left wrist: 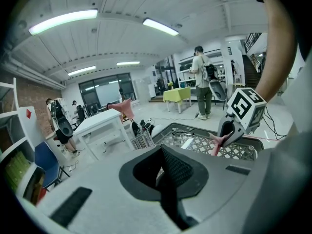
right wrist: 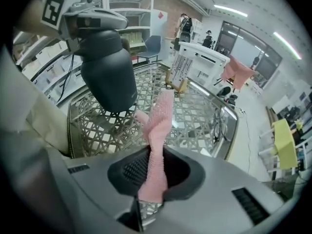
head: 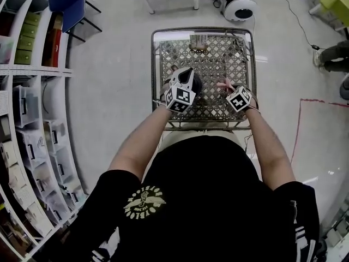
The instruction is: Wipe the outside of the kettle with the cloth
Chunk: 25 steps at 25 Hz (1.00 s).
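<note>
Slippage is the nearest risk. The right gripper (right wrist: 151, 182) has its jaws shut on only the near end of the cloth (right wrist: 158, 126), which stands limp ahead of them, so a firm rub could pull it free or fold it aside. Just beyond the cloth's tip is the kettle (right wrist: 109, 72), held at its top by the left gripper (left wrist: 163, 179) with its jaws closed. Sideways pressure could twist it loose over the counter (right wrist: 200, 113). Only the right gripper view shows that hold. The left gripper view misses the kettle and shows the cloth far ahead.
</note>
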Each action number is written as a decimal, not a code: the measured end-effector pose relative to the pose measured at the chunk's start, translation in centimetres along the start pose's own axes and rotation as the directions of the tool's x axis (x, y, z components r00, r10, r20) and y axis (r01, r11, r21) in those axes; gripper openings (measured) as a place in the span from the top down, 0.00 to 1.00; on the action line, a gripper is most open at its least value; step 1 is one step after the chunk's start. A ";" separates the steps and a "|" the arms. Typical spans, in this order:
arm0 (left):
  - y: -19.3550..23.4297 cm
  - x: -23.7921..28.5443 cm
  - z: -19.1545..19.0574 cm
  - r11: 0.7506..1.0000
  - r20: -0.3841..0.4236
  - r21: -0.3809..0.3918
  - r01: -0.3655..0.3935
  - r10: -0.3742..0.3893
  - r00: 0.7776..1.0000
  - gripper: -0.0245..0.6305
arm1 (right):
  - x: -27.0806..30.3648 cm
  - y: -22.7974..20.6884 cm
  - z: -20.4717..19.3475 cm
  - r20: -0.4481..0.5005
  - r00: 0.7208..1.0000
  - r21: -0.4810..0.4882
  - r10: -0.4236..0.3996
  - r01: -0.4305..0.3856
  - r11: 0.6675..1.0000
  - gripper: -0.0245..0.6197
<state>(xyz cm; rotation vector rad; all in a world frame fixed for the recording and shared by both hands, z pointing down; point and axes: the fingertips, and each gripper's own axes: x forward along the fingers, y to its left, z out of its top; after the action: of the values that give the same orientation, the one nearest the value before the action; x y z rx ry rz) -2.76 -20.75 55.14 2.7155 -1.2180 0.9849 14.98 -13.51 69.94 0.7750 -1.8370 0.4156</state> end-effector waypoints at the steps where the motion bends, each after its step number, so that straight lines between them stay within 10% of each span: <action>1: 0.1 -0.1 0.1 1.000 -0.005 0.002 -0.003 0.004 1.000 0.95 | -0.5 0.1 -0.2 -0.004 1.000 0.005 -0.006 0.006 1.000 0.88; 7: -0.5 -0.8 0.1 0.996 -0.005 0.079 -0.037 0.038 0.999 0.95 | -3.6 0.8 -0.5 0.009 0.998 0.048 -0.055 0.054 0.997 0.77; 14: 1.4 -7.6 2.2 0.994 0.132 -0.076 -0.075 0.084 0.988 0.95 | -9.8 1.7 2.2 0.155 0.981 0.124 -0.119 0.101 0.987 0.75; 25: 8.2 -19.6 3.0 0.907 0.239 -0.397 -0.137 0.246 0.939 0.95 | -23.0 2.2 9.8 0.506 0.812 0.373 -0.291 0.098 0.923 0.85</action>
<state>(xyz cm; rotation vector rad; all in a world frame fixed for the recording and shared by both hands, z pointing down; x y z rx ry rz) -16.47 -14.04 40.02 2.5176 -1.5589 0.3155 12.15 -10.62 45.20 1.4296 -2.2186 0.3928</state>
